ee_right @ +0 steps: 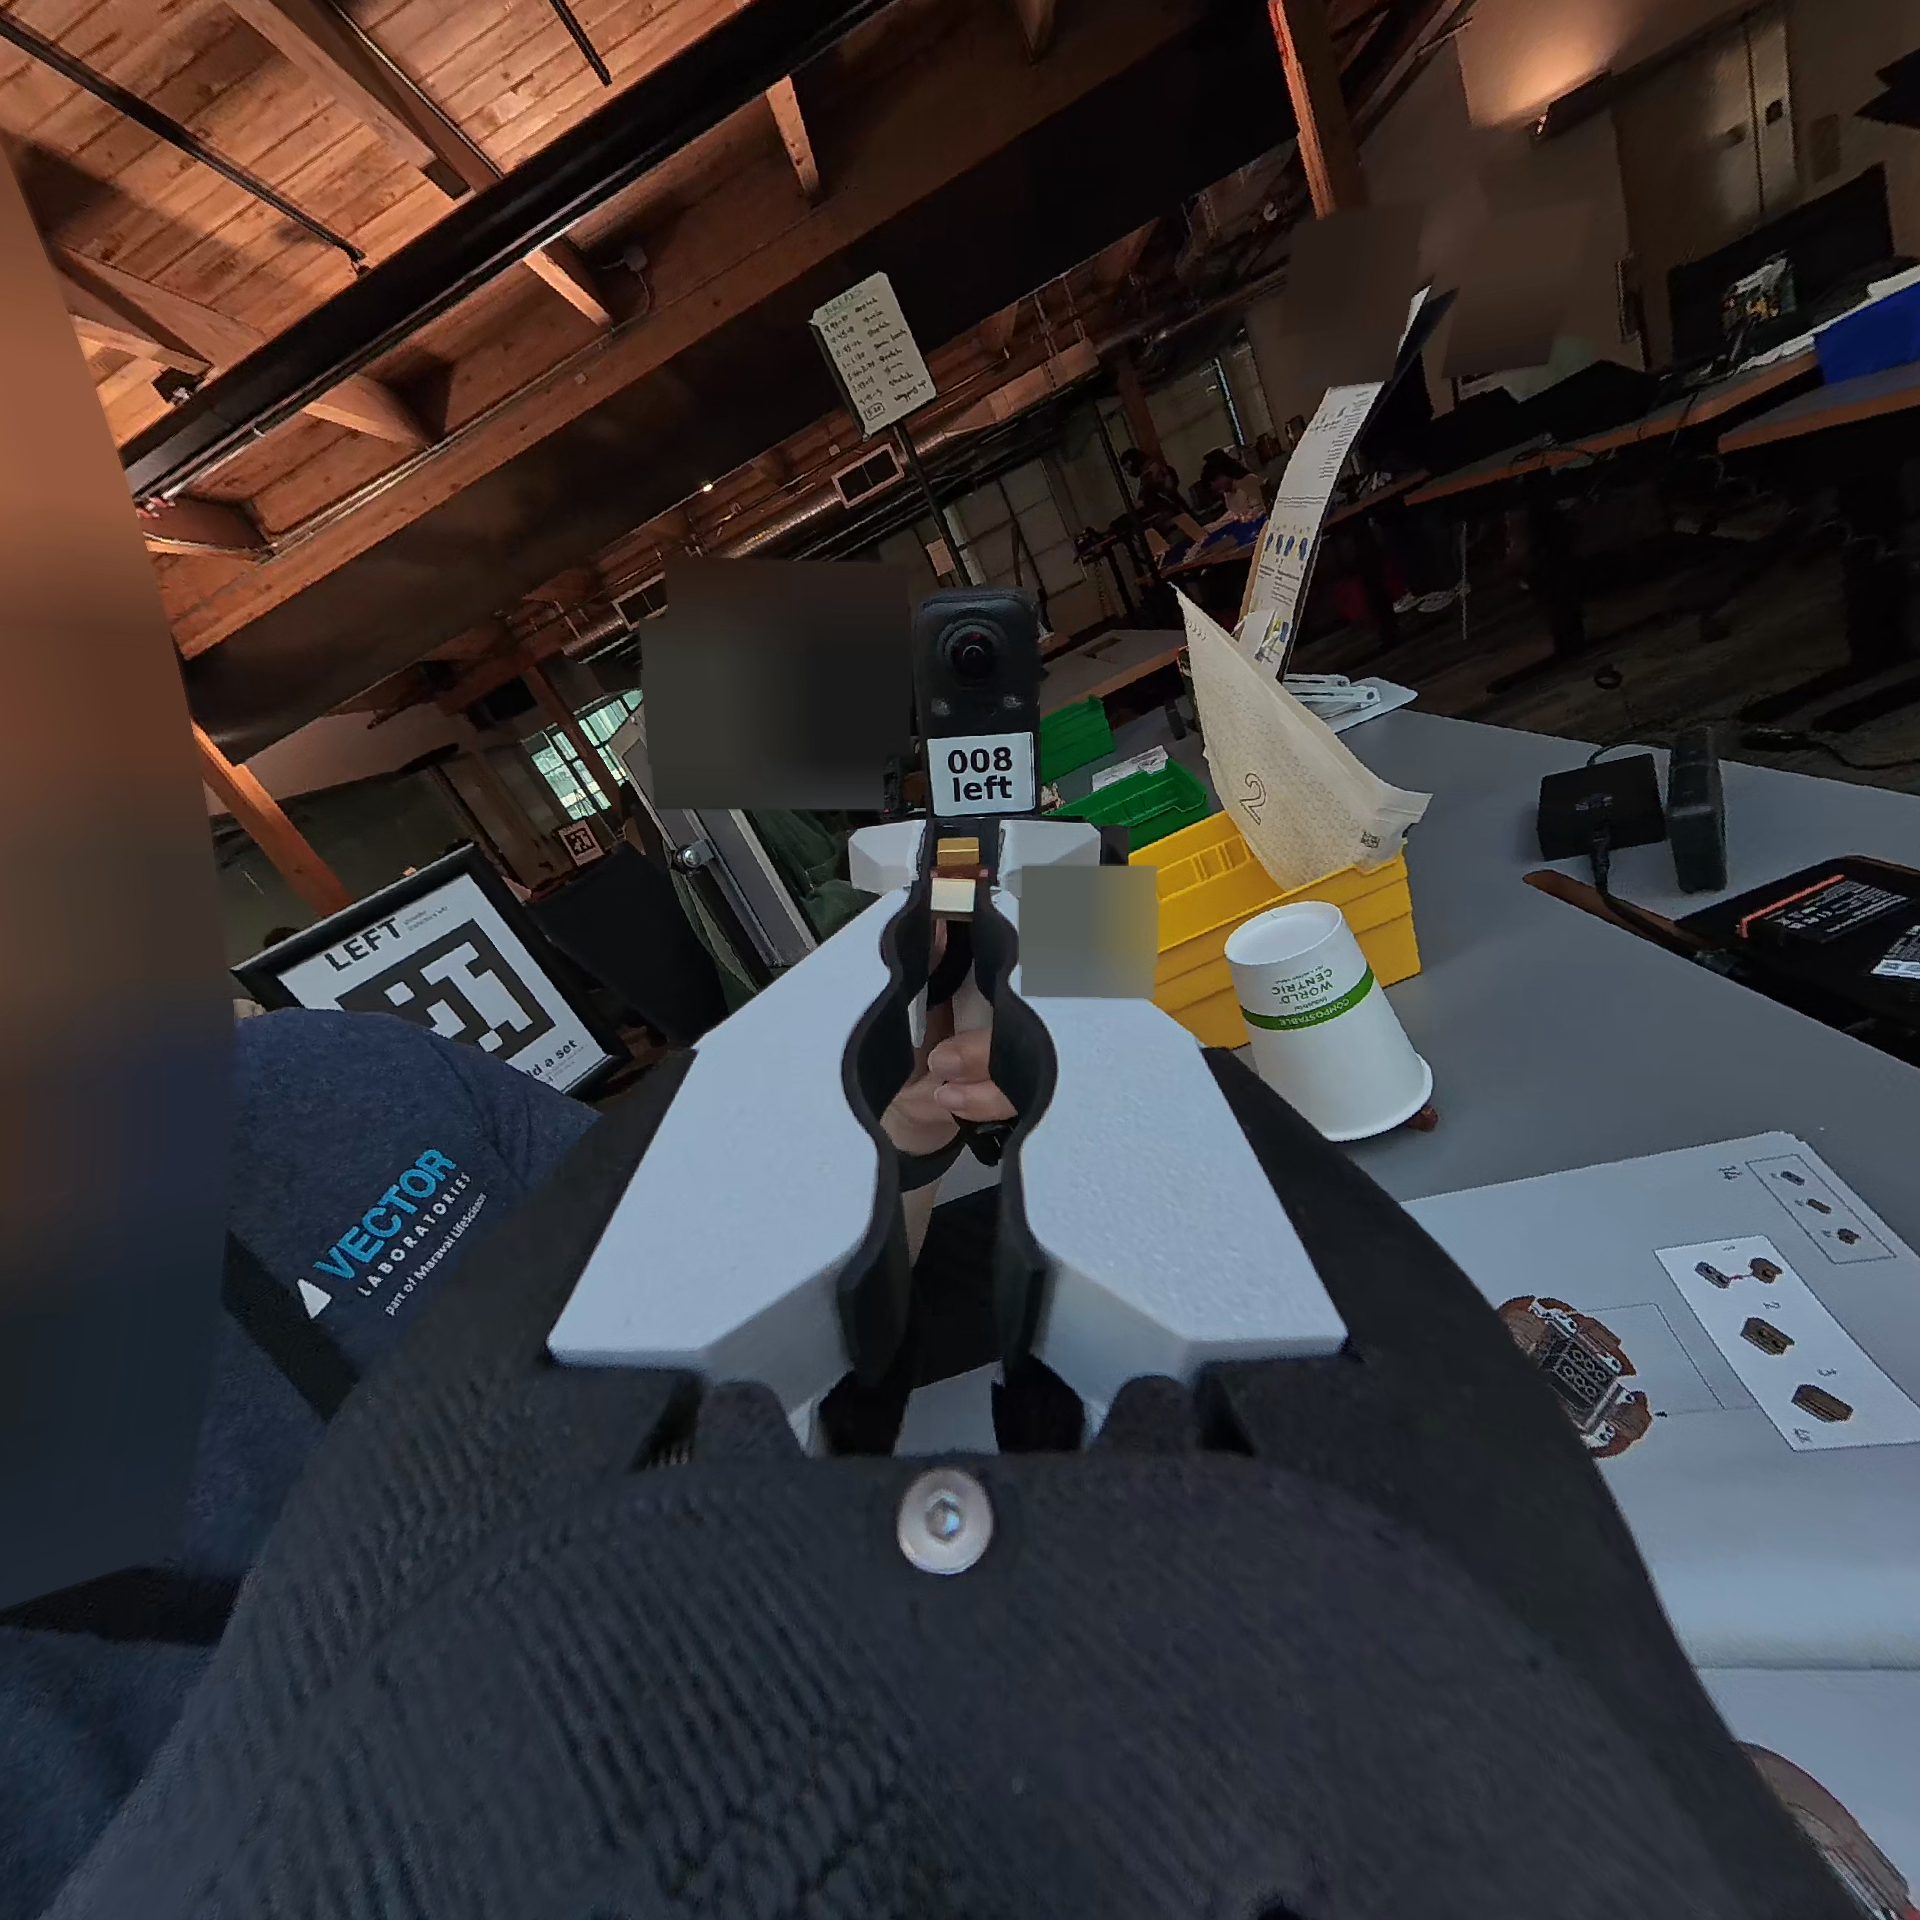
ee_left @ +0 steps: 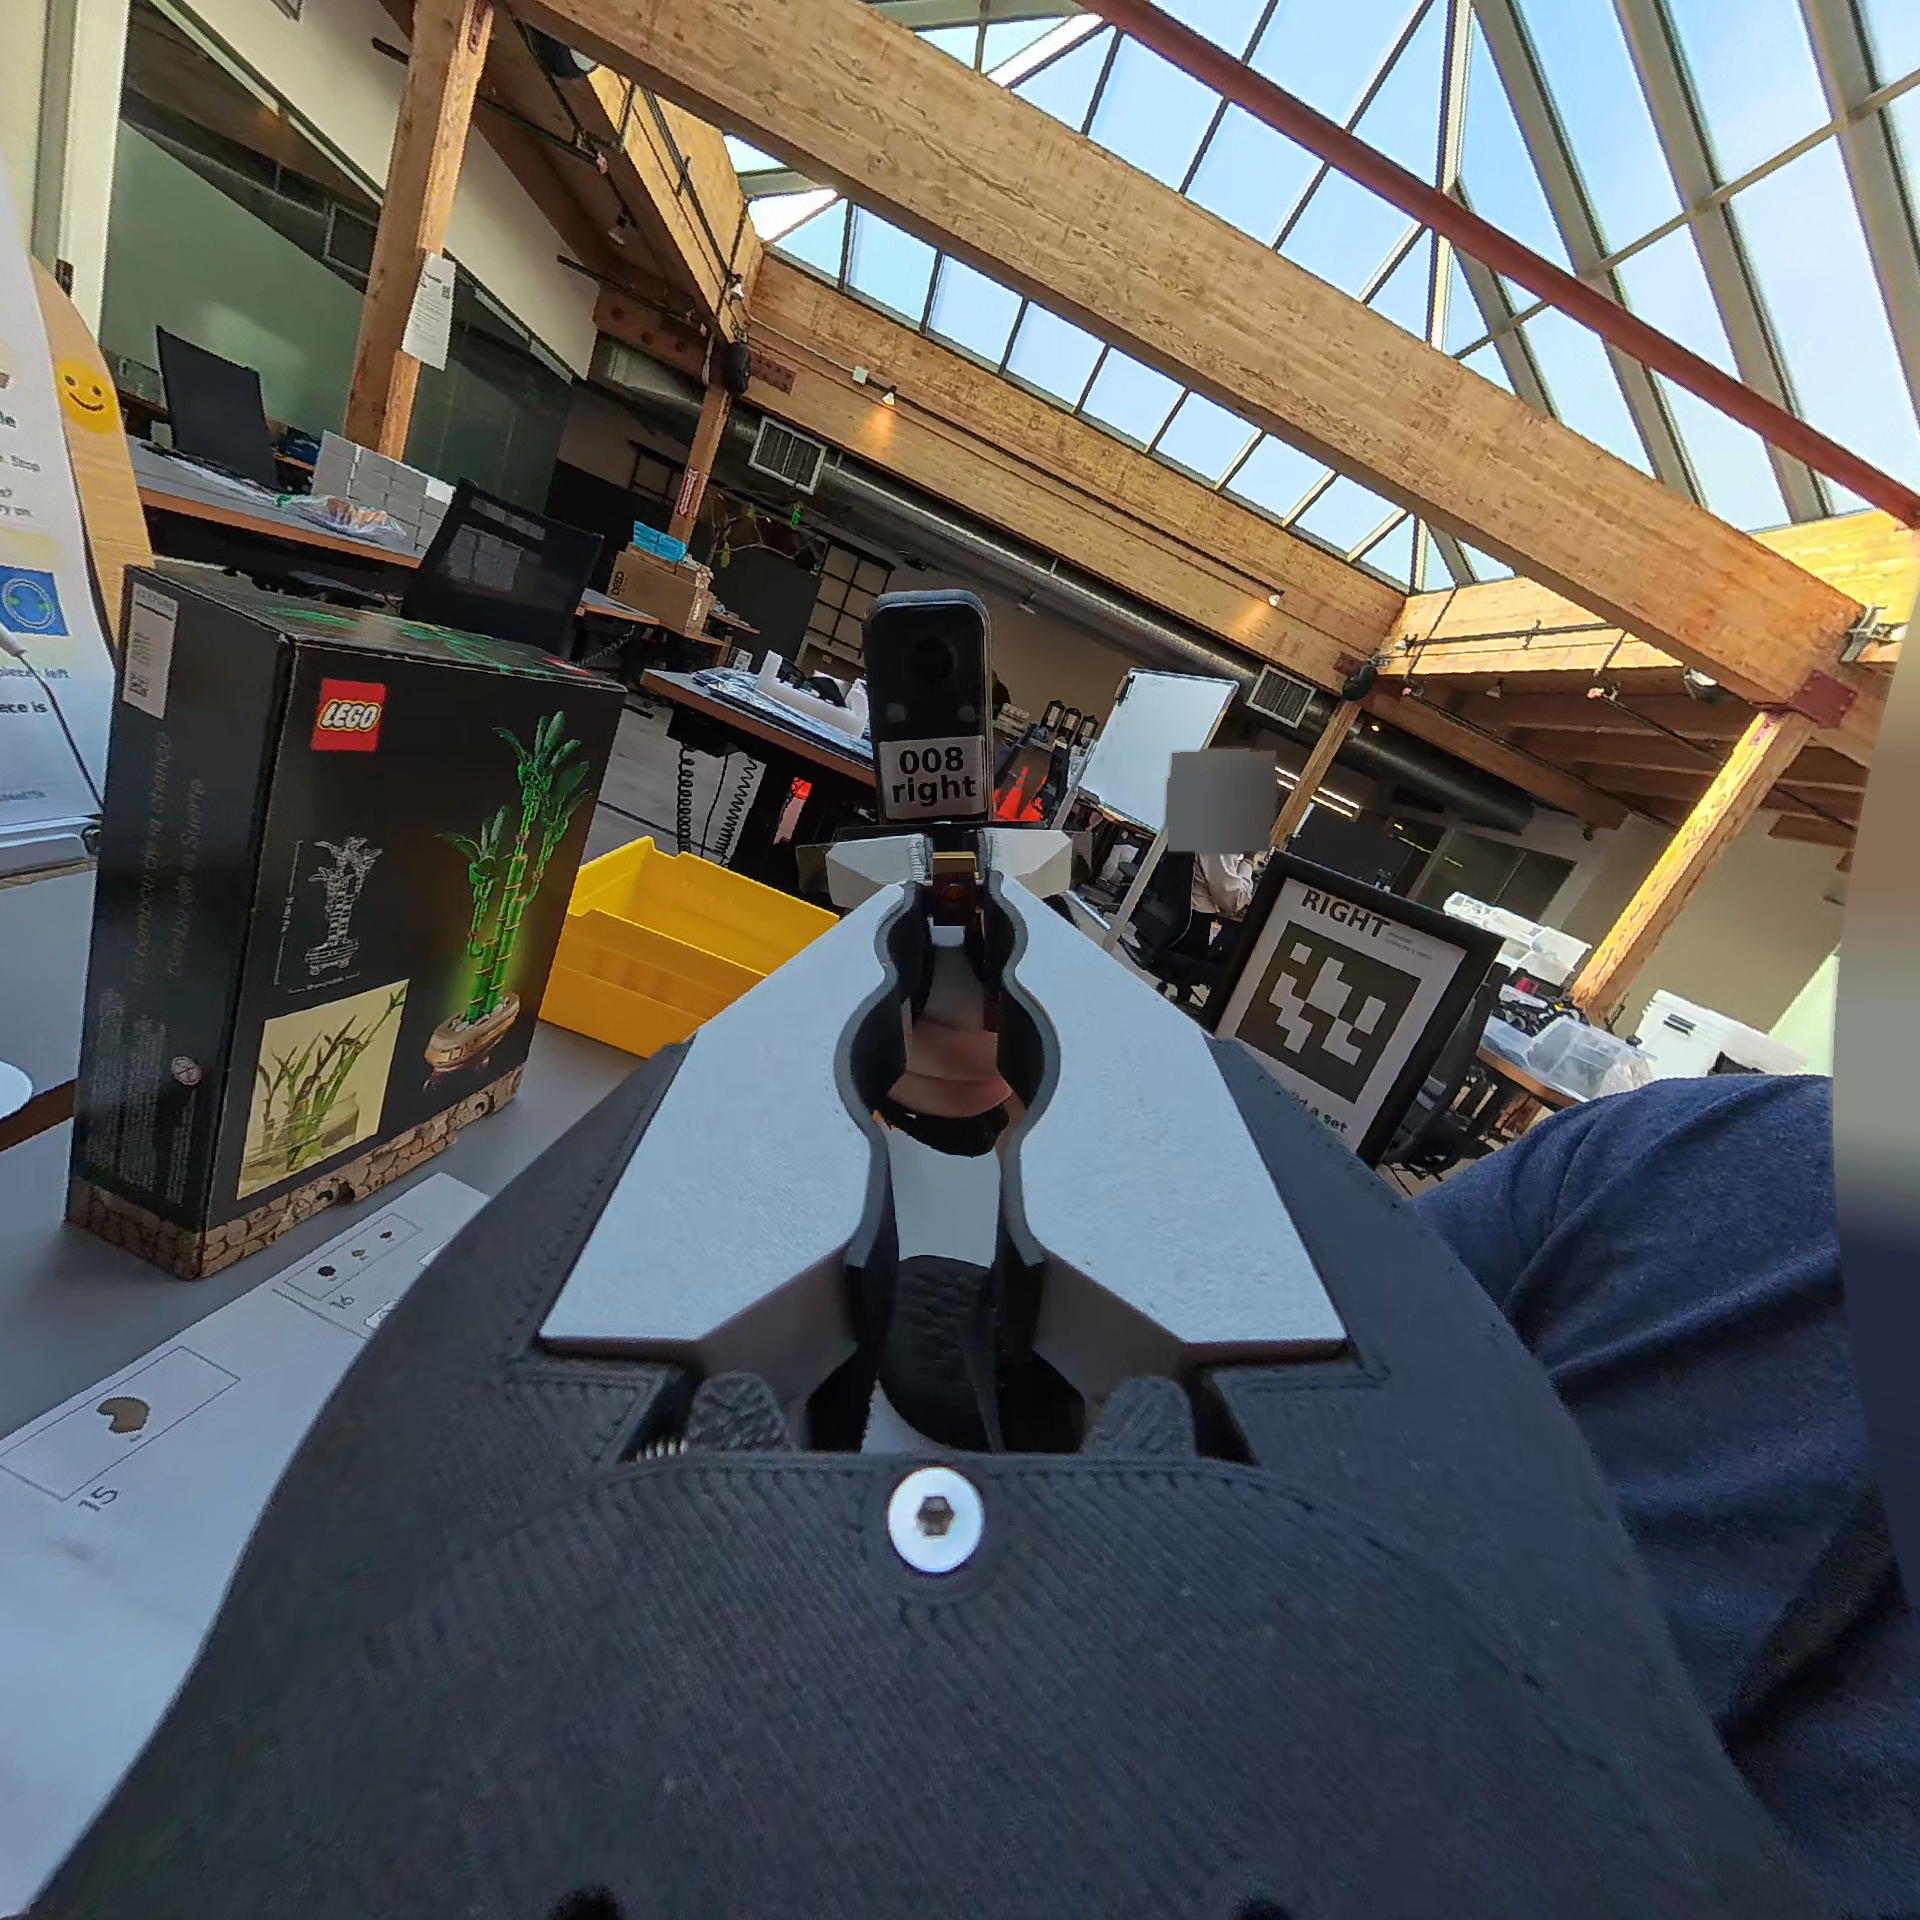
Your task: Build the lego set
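Held up above the surface tip to tip, the left gripper (ee_left: pixel 948 902) pinches a dark brown piece and the right gripper (ee_right: pixel 956 902) a tan one, apparently mid-join; next, press them squarely together.

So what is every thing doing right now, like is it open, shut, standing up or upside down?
Left claw: shut on a small dark brown brick.
Right claw: shut on a small tan brick.
White paper cup with green band: upside down on the grey table.
Black set box with bamboo picture: standing upright.
White instruction booklet: lying open.
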The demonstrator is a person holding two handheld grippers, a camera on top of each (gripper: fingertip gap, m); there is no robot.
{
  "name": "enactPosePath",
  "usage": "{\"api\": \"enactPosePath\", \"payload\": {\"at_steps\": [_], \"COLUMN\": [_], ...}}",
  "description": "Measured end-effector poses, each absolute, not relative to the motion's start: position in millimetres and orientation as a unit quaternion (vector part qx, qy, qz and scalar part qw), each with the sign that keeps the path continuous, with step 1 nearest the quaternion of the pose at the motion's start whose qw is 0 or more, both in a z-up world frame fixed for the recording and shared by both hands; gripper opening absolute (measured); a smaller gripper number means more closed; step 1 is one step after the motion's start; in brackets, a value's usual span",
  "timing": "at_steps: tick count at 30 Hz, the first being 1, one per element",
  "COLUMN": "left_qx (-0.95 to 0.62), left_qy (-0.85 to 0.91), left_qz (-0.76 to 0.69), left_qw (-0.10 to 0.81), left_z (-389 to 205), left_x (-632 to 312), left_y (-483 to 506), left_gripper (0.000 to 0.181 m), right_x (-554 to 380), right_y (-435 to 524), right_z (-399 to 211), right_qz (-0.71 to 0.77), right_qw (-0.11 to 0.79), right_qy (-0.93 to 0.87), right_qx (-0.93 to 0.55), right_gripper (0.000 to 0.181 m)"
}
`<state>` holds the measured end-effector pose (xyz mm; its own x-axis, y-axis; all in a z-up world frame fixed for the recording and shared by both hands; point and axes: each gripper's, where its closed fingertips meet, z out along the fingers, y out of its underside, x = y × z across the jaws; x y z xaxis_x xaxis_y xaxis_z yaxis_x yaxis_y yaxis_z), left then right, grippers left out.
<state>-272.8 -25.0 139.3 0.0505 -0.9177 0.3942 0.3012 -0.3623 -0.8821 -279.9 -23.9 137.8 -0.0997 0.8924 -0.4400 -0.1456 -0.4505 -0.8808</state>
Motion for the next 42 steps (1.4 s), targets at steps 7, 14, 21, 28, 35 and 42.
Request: {"api": "enactPosePath", "payload": {"at_steps": [7, 14, 21, 28, 35, 42], "left_qx": [-0.556, -0.558, -0.580, -0.584, -0.583, -0.578], "left_qy": [0.287, 0.273, 0.289, 0.287, 0.260, 0.247], "left_qz": [-0.599, -0.627, -0.621, -0.618, -0.603, -0.584], "left_qw": [0.499, 0.470, 0.441, 0.441, 0.478, 0.514], "left_z": [134, 130, 120, 117, 129, 148], "left_x": [-273, -270, -272, -273, -307, -346], "left_y": [-20, -19, -18, -14, -3, -5], "left_gripper": [0.009, 0.009, 0.009, 0.009, 0.009, 0.009], "right_x": [-280, -278, -280, -282, -249, -191], "right_y": [-19, -17, -17, -12, -8, -68], "right_z": [134, 130, 120, 117, 20, -153], "right_qz": [0.663, 0.646, 0.607, 0.612, 0.385, 0.126], "right_qw": [0.386, 0.390, 0.395, 0.393, 0.304, 0.044], "right_qy": [-0.332, -0.339, -0.363, -0.359, -0.455, -0.533], "right_qx": [-0.549, -0.562, -0.586, -0.585, -0.743, -0.835], "right_gripper": [0.007, 0.007, 0.007, 0.007, 0.007, 0.007]}}
